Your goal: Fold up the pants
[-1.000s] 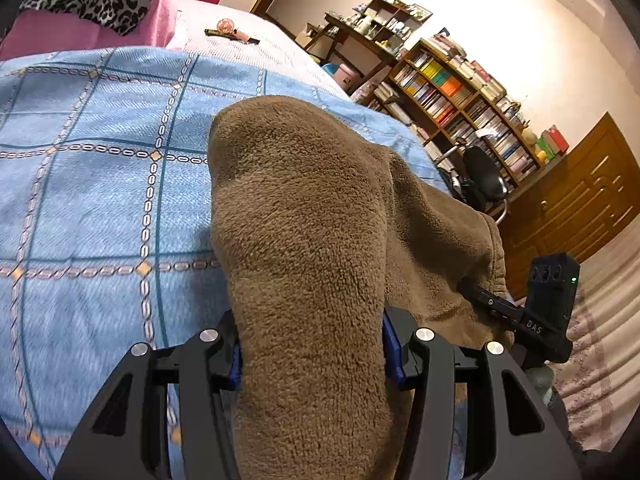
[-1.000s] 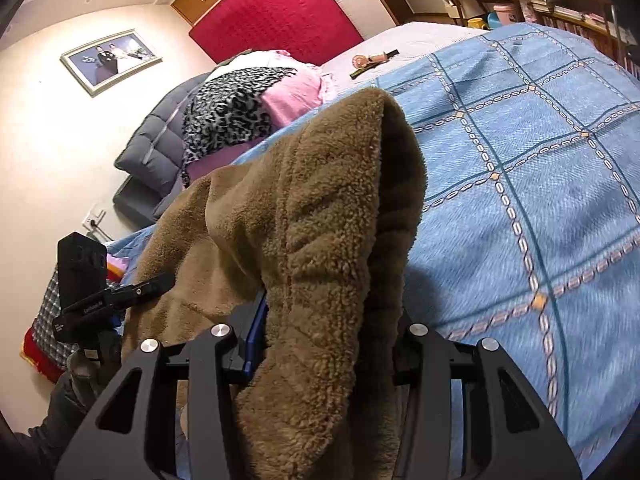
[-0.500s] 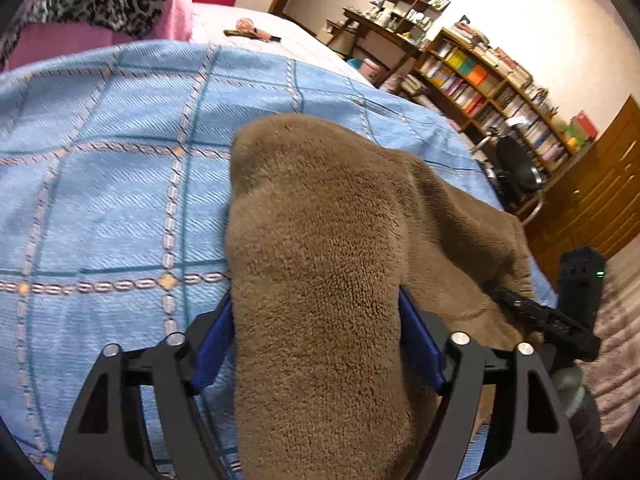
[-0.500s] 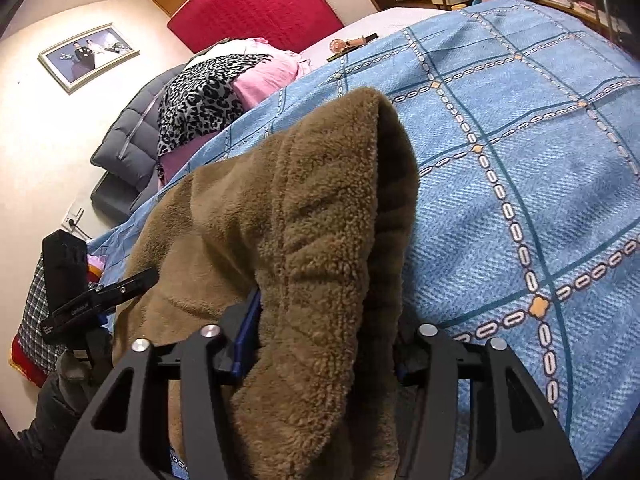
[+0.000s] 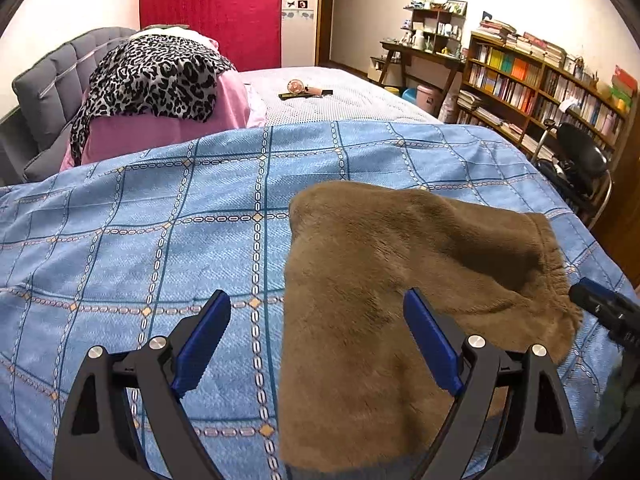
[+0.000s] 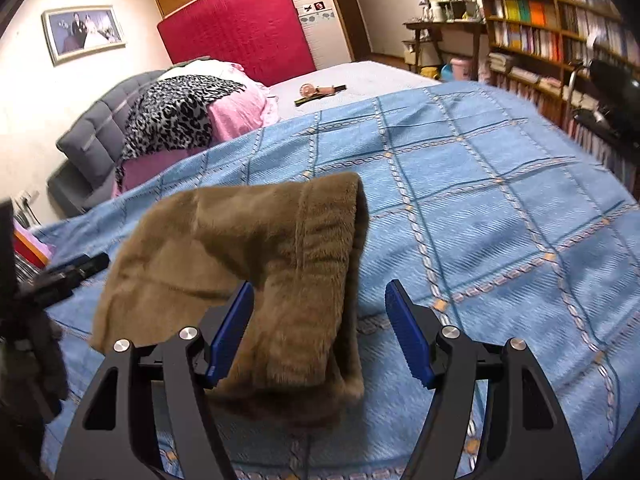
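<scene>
I see the brown fleece pants lying folded on the blue checked bedspread, toward my 1 o'clock. My left gripper and right gripper are both opening, pads off the fabric between them.

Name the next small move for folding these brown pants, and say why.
Probably draw both grippers back clear of the pants. The left gripper and right gripper are opening, with no pad pressing the fleece, and the pants lie folded over on the blue quilt.
</scene>
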Tool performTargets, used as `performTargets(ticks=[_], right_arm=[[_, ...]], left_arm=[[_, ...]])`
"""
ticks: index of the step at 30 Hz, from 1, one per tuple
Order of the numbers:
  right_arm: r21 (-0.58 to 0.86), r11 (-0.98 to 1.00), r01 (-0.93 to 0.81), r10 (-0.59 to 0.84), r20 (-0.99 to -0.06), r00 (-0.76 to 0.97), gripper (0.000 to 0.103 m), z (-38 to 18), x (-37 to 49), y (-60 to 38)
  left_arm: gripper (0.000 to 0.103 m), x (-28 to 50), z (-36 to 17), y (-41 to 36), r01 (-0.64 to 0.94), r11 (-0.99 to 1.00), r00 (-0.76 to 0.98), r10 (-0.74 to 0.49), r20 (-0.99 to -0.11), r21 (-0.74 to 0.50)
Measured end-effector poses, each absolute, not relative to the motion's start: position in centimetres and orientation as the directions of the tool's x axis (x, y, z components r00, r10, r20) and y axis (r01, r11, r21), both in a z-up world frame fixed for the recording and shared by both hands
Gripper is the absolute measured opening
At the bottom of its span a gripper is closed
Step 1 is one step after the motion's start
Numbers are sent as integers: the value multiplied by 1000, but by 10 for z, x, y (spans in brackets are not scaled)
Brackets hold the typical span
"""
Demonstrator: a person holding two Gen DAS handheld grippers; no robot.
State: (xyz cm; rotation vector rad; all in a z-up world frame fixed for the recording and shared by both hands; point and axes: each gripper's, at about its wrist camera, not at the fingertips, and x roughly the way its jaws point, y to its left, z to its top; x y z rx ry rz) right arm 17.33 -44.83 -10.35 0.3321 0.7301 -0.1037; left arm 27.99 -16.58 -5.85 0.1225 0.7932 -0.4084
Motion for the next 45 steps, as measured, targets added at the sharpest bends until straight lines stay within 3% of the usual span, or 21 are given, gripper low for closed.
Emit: performTargets(ticks=[5, 9, 15, 17, 24, 30, 34, 45], right_arm=[[155, 961, 231, -53, -714, 698, 70, -134, 166, -436], [161, 958, 238, -45, -734, 678, 70, -153, 167, -440], [150, 961, 233, -56, -719, 693, 72, -124, 156, -434], [163, 961, 224, -48, -698, 714, 73, -108, 147, -428], [184, 967, 174, -22, -624, 781, 87, -62, 122, -403], [187, 973, 132, 3, -583, 812, 90, -41, 107, -382], [184, 975, 126, 1, -567, 824, 98, -34, 98, -374], [174, 979, 104, 11, -558, 830, 99, -27, 83, -362]], left_arm=[[87, 267, -75, -174, 416, 909, 598, -301, -743, -34], [87, 255, -84, -174, 412, 911, 579, -288, -763, -32], [87, 233, -69, -170, 416, 909, 606, -293, -739, -19], [92, 226, -62, -170, 412, 911, 621, -289, -729, -10], [94, 202, -38, -172, 407, 911, 682, -261, -683, 58], [94, 186, -27, -175, 390, 914, 716, -222, -662, 115], [94, 177, -20, -174, 376, 916, 741, -208, -638, 138], [98, 160, -10, -177, 365, 916, 759, -190, -622, 165]])
